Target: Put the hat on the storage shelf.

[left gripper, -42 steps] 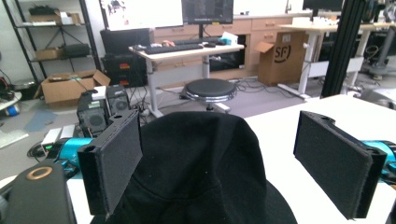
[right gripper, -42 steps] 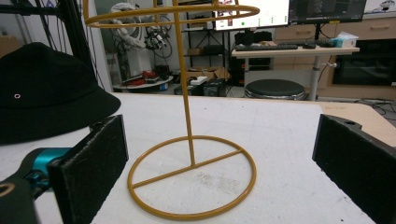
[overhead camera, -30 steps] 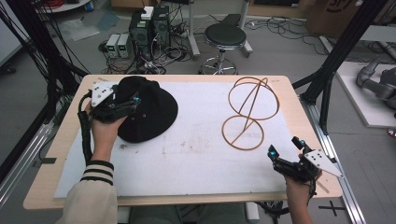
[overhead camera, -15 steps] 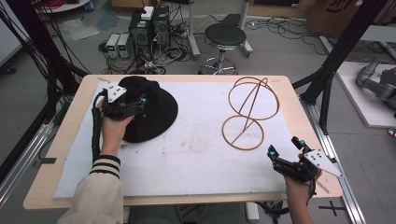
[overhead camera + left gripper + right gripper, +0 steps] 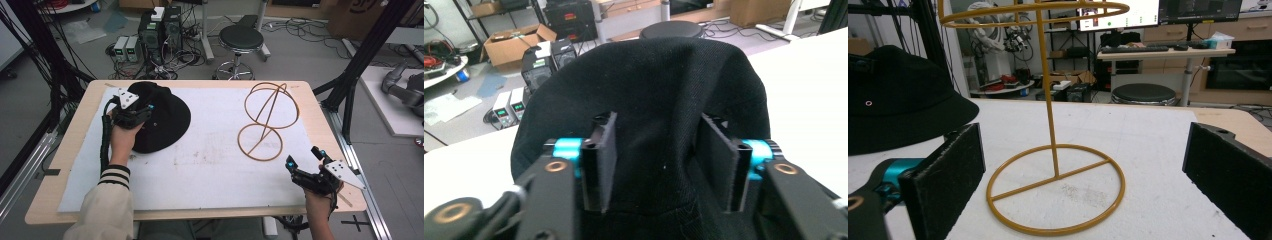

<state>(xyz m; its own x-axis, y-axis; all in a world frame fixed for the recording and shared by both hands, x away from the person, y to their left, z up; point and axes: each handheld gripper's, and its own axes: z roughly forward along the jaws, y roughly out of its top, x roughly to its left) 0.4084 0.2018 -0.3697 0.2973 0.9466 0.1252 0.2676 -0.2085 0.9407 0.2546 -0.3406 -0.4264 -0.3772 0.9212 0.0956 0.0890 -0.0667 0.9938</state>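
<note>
Two grippers | left gripper (image 5: 656,165): jaws just closing, pinching hat (image 5: 162,117) crown | right gripper (image 5: 305,164): wide, empty | stand (image 5: 265,122) on worktop (image 5: 200,170)

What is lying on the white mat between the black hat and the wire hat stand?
Nothing: in the high view the white mat is bare between the black hat and the wire hat stand, apart from faint smudges.

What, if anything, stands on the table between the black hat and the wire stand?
Nothing visible does: only bare white mat lies between the black hat, with the left tongs closing around its crown, and the wire stand.
</note>
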